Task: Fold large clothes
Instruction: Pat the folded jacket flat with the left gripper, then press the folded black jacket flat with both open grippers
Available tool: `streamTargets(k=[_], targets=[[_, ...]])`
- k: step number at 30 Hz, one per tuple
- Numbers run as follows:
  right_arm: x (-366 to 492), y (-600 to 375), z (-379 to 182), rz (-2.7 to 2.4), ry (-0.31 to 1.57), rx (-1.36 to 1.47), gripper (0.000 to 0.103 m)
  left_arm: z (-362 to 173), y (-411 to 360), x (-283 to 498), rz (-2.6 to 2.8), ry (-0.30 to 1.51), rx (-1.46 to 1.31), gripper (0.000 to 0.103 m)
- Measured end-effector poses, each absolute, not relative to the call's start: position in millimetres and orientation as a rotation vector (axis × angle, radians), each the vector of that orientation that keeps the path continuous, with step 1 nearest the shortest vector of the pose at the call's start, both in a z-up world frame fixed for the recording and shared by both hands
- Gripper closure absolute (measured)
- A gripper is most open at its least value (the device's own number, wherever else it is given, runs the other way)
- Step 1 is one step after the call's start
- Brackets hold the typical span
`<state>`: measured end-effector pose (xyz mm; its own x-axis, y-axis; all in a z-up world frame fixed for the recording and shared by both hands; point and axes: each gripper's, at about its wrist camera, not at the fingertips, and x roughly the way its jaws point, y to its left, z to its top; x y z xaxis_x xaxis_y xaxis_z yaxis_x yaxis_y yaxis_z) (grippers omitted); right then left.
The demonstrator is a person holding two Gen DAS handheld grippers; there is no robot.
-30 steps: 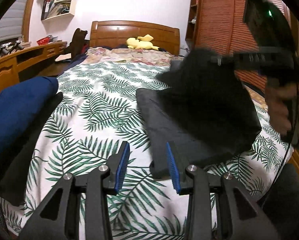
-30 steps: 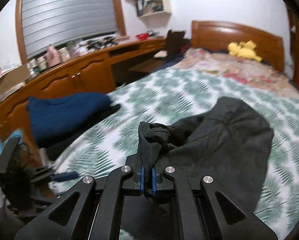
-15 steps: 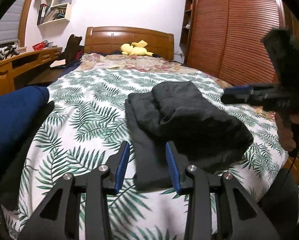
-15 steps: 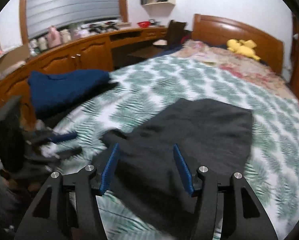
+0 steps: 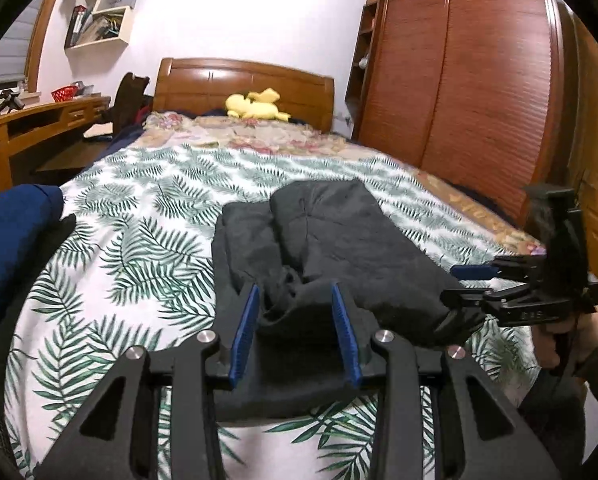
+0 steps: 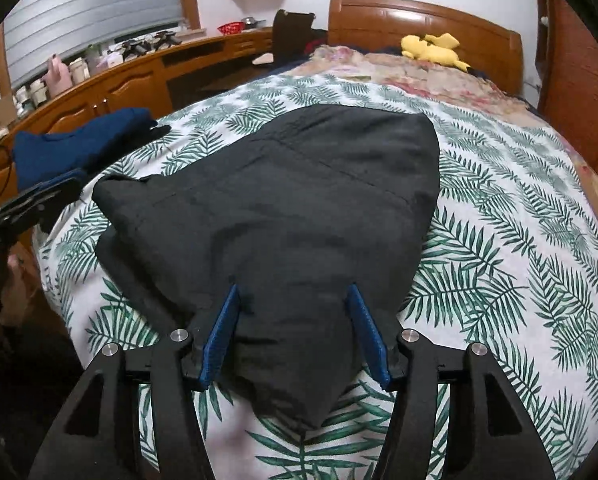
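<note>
1. Lying folded on the bed near its foot edge: one dark grey garment (image 6: 283, 208), two layers visible in the left wrist view (image 5: 331, 236), top layer bunched, lower layer flat and sticking out toward the camera.
2. Right gripper (image 6: 295, 334) hangs over the near end of the garment, jaws parted about halfway with cloth showing between the blue pads (image 6: 221, 336); pads do not press on it, nothing gripped. In the left wrist view the same gripper (image 5: 469, 284) sits at the garment's right edge, fingertips just at the fabric (contact not clear), held by a hand (image 5: 579, 336) in a grey sleeve.
3. Left gripper (image 5: 295, 334) has its jaws partly open, roughly a third, over the garment's near edge; cloth seen between the pads, no pinch visible.
4. Count: two grippers, one dark garment, one blue garment (image 6: 79, 144) folded at the bed's left side (something black under it), one yellow plush toy (image 6: 433, 50) by the headboard.
5. Surface: bed cover (image 6: 499, 240), white with green fern leaves; floral cloth further up toward the wooden headboard (image 5: 243, 84).
6. Room: wooden wardrobe (image 5: 459, 80) with slatted doors on the right, curved wooden desk (image 6: 147, 76) on the left with small clutter, wall shelf (image 5: 103, 4), shuttered window (image 6: 91, 12), white wall.
</note>
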<state>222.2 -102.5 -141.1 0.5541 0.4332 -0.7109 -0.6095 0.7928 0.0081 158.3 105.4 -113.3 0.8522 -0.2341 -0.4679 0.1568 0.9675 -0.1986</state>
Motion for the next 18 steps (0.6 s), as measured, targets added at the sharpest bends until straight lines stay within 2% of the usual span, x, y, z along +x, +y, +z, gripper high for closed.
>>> streamTargets(k=[10, 13, 14, 18], targets=[[215, -117, -147, 0.651, 0.763, -0.239, 0.041, -129, 90, 183, -0.169, 0.582, -0.124, 0.067], [217, -123, -145, 0.664, 0.782, -0.212, 0.041, -131, 91, 184, -0.192, 0.600, -0.104, 0.094], [217, -125, -145, 0.666, 0.785, -0.203, 0.041, -131, 91, 183, -0.199, 0.603, -0.104, 0.097], [218, -127, -138, 0.656, 0.776, -0.201, 0.041, -124, 95, 172, -0.189, 0.575, -0.095, 0.099]])
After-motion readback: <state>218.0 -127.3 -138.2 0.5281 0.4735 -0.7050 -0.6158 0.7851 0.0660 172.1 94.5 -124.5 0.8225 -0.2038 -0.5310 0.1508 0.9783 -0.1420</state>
